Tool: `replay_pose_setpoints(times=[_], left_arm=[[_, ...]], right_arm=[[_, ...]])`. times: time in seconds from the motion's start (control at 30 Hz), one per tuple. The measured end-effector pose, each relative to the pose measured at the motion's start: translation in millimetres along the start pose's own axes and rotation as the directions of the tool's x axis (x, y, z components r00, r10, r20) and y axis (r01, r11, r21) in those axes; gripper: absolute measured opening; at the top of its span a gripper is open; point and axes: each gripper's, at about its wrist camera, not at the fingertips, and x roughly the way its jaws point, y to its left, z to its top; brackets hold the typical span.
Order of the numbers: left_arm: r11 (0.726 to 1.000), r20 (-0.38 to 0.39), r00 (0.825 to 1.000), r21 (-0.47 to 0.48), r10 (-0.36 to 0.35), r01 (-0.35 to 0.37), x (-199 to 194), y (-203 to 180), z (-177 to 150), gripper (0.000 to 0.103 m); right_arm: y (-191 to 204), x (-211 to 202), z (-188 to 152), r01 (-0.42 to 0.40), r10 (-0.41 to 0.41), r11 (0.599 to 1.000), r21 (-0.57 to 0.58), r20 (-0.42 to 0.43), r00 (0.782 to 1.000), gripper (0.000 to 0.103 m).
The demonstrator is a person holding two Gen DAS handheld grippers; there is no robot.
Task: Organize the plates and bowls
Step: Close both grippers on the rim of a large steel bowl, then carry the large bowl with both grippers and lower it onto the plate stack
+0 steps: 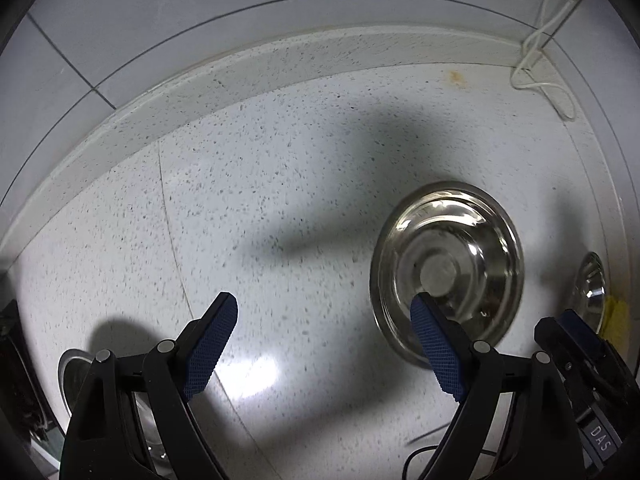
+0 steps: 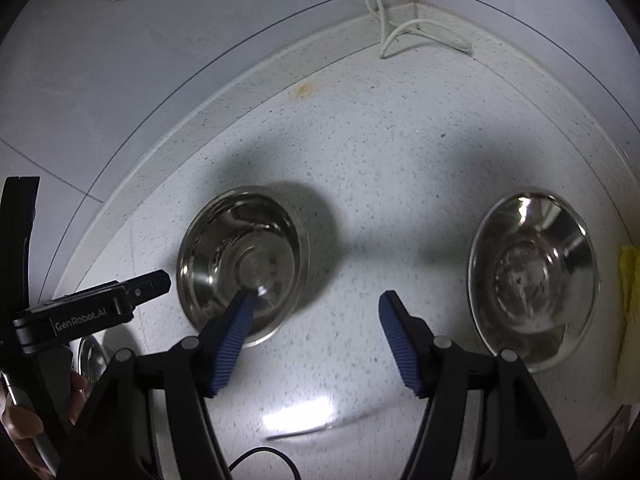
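Observation:
A steel bowl (image 1: pixel 448 268) stands upright on the speckled countertop (image 1: pixel 280 200); it also shows in the right wrist view (image 2: pixel 244 264). A second steel bowl (image 2: pixel 534 276) stands to its right, seen at the far right edge in the left wrist view (image 1: pixel 590 286). My left gripper (image 1: pixel 324 308) is open and empty above the counter, its right finger over the first bowl's near rim. My right gripper (image 2: pixel 316 304) is open and empty between the two bowls, its left finger over the first bowl's near rim. Another steel dish (image 1: pixel 72 372) lies partly hidden behind the left gripper.
A tiled wall (image 1: pixel 160 20) and raised backsplash bound the counter at the back. A white cable (image 2: pixel 404 32) hangs into the back corner. A yellow cloth (image 2: pixel 630 300) lies at the right edge. A black cable (image 2: pixel 264 460) runs along the near edge. The left gripper's body (image 2: pixel 80 312) shows at left.

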Motion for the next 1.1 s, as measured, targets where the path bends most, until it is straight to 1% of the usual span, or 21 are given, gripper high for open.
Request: replay_pose_setpoints(times=[0.23,0.47,0.57,0.6,0.63,0.67,0.7,0.73,0.77,0.8,0.83,0.9,1.0,1.1], left_arm=[[1.000,-0.019,1.000,0.013,0.022,-0.021,25,-12,11,0.085],[0.998,-0.032,0.999,0.047,0.030,-0.029,41,-27,16,0.085],[0.998,-0.031,0.999,0.057,0.039,-0.037,46,-33,19,0.081],[0.998,-0.029,0.999,0.056,0.032,-0.030,47,-34,19,0.070],[0.998,-0.032,0.999,0.057,0.028,-0.026,48,-35,19,0.059],[0.998,-0.042,0.999,0.062,0.025,-0.022,51,-37,19,0.038],[0.998,-0.065,0.998,0.060,-0.024,0.028,54,-39,20,0.024],[0.997,-0.067,0.996,0.053,-0.052,0.055,55,-41,20,0.017],[0.997,-0.069,0.996,0.050,-0.055,0.058,54,-43,19,0.015],[0.998,-0.066,0.997,0.043,-0.033,0.036,54,-45,18,0.015],[0.999,-0.065,0.997,0.034,-0.032,0.035,54,-44,18,0.015],[0.998,-0.073,0.996,0.027,-0.050,0.052,57,-43,19,0.015],[0.998,-0.074,0.996,0.044,-0.043,0.046,57,-45,17,0.014],[0.998,-0.077,0.996,0.036,-0.047,0.050,58,-44,13,0.014]], right_arm=[[5,31,9,0.073,-0.073,0.997,-0.006,-0.014,0.997,0.064],[4,45,11,0.080,-0.080,0.997,0.007,-0.030,0.996,0.064],[7,49,12,0.104,-0.104,0.995,-0.005,-0.030,0.994,0.063],[8,50,12,0.106,-0.107,0.994,-0.009,-0.031,0.994,0.056],[9,51,12,0.112,-0.113,0.994,-0.015,-0.034,0.993,0.047],[10,52,11,0.109,-0.110,0.994,-0.020,-0.038,0.993,0.027],[11,53,11,0.098,-0.099,0.995,-0.023,-0.040,0.994,0.019],[14,54,10,0.096,-0.097,0.995,-0.036,-0.039,0.994,0.015],[21,54,9,0.107,-0.110,0.992,-0.062,-0.035,0.993,0.010],[25,54,8,0.126,-0.129,0.989,-0.077,-0.031,0.991,0.010],[26,55,8,0.129,-0.131,0.989,-0.079,-0.029,0.991,0.010],[23,56,8,0.112,-0.114,0.992,-0.063,-0.032,0.993,0.009],[24,56,5,0.112,-0.114,0.991,-0.074,-0.035,0.993,0.009],[27,56,3,0.112,-0.115,0.991,-0.072,-0.035,0.993,0.009]])
